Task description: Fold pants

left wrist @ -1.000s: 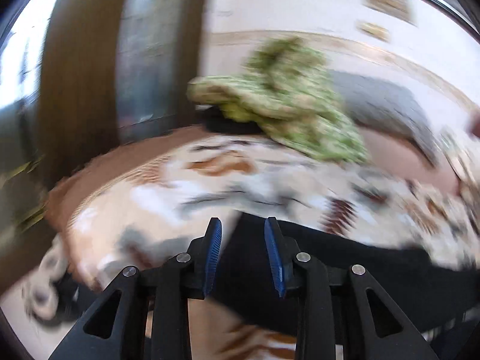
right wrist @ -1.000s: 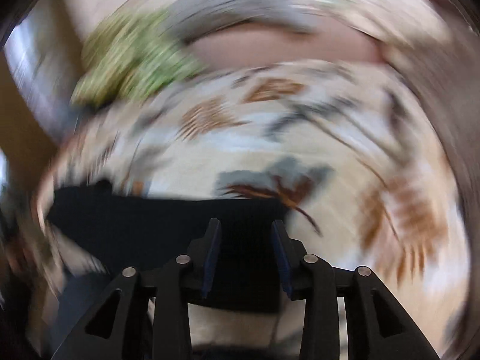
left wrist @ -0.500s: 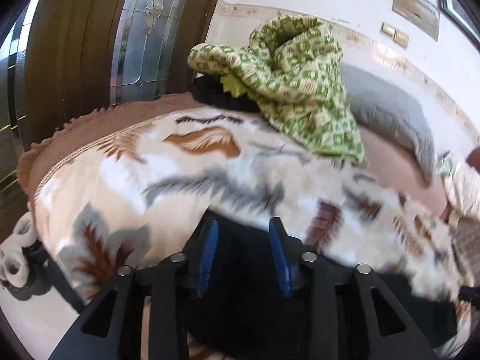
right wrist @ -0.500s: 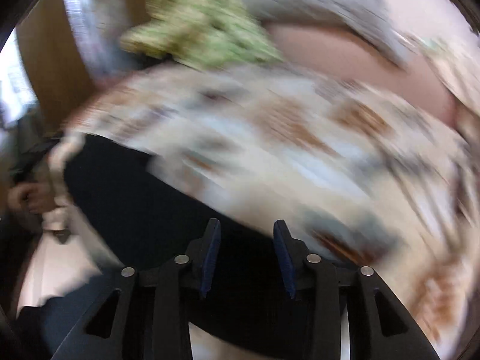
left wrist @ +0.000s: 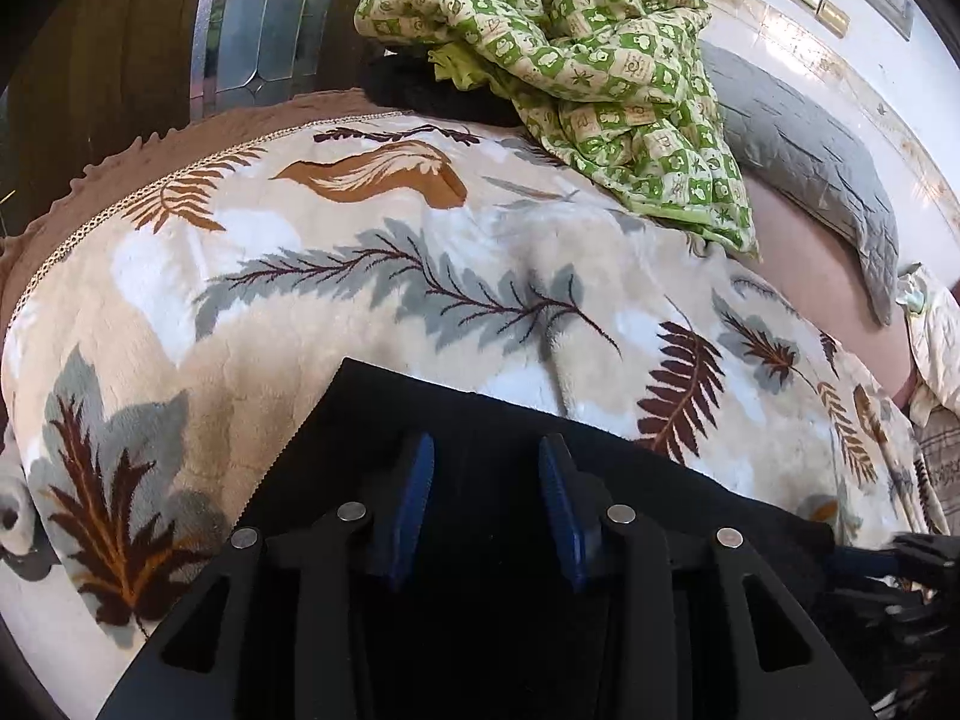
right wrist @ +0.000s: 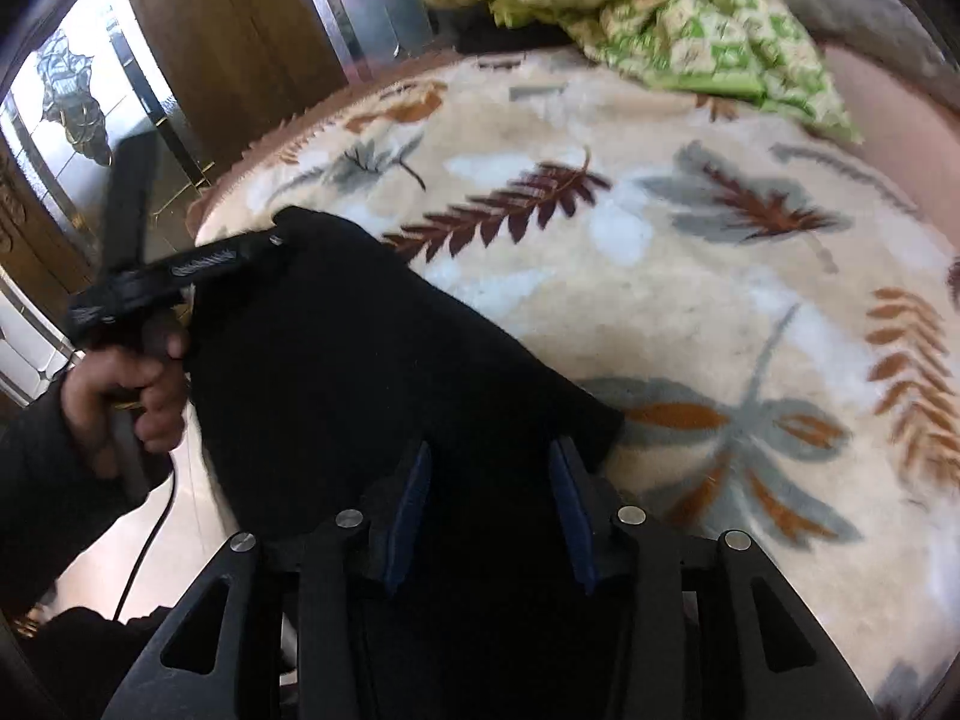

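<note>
Lying flat along the near edge of a cream fleece blanket with a leaf print (left wrist: pixel 372 276), black fabric pants (left wrist: pixel 480 420) with long axis running left to right across both views, one squared corner pointing away toward the bed's middle. Hovering over the cloth, left gripper (left wrist: pixel 486 507) with blue pads parted wide, nothing between them; same for right gripper (right wrist: pixel 489 507), spread wide above the dark fabric. Gripping the left tool's handle, left hand (right wrist: pixel 129 387). Farther back, a crumpled green-and-cream checked quilt (left wrist: pixel 600 78) beside a grey quilted pillow (left wrist: pixel 804 150).
</note>
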Demonstrator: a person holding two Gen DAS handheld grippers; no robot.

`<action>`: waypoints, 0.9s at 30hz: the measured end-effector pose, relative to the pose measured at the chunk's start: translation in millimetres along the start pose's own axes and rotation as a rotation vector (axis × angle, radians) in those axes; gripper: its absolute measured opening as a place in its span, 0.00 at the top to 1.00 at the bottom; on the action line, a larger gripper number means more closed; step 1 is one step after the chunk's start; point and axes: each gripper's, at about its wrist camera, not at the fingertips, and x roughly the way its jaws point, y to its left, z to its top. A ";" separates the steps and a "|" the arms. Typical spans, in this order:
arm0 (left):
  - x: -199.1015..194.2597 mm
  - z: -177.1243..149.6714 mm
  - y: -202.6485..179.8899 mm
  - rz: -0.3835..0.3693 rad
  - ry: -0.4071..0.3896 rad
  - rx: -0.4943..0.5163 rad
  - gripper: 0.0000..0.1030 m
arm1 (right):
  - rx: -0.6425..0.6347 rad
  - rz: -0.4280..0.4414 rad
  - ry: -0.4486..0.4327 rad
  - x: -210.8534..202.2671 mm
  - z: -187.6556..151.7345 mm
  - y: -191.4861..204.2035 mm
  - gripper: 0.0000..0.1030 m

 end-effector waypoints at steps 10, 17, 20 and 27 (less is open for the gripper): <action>-60.3 -18.2 -66.6 -0.189 -0.043 0.074 0.63 | 0.559 -0.130 -0.344 -190.5 -159.5 -103.4 0.33; -54.0 -90.8 -166.9 -0.398 0.098 0.357 0.61 | 0.877 -0.039 -0.356 -223.7 -270.8 -137.8 0.33; -40.3 -108.7 -167.6 -0.382 0.104 0.380 0.61 | 0.929 0.070 -0.376 -211.4 -294.5 -140.0 0.33; -41.7 -113.9 -170.1 -0.368 0.069 0.382 0.60 | 1.108 0.268 -0.366 -175.5 -322.8 -157.5 0.33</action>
